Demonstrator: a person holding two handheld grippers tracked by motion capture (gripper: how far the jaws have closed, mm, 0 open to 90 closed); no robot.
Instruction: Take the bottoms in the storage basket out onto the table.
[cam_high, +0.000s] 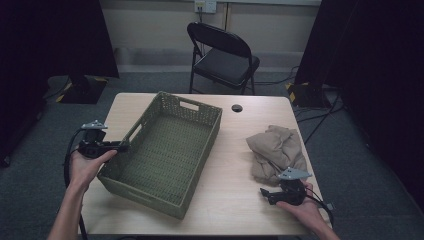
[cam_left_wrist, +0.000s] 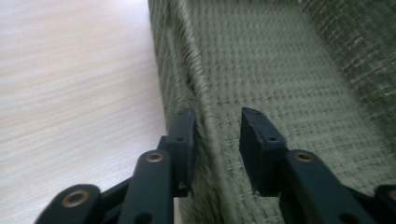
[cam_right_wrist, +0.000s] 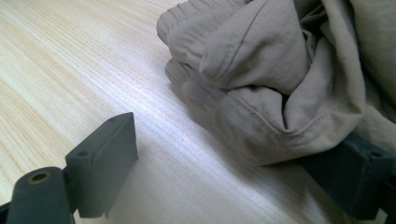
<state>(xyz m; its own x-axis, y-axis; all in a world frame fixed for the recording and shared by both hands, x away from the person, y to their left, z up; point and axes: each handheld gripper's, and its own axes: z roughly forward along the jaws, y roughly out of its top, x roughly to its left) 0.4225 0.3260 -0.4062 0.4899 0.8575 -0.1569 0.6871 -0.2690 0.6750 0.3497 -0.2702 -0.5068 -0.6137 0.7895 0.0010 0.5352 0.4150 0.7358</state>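
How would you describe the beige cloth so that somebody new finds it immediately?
Start at the light wooden table. The green woven basket takes its left half; on the right half, near the edge, lies the crumpled beige cloth. It is the only soft, shapeless thing there.

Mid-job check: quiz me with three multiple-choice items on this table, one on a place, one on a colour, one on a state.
1. Where does the crumpled cloth lie?
A. in the basket
B. on the table, right of the basket
C. on the chair

2. What colour is the woven basket?
A. olive green
B. red
C. white

3. How does the left hand-held gripper stand?
A. astride the basket's wall
B. over the cloth
C. under the table

Answers: 1 B, high view shows it beside the basket; 2 A, its weave is green; 3 A, the wall runs between its jaws.
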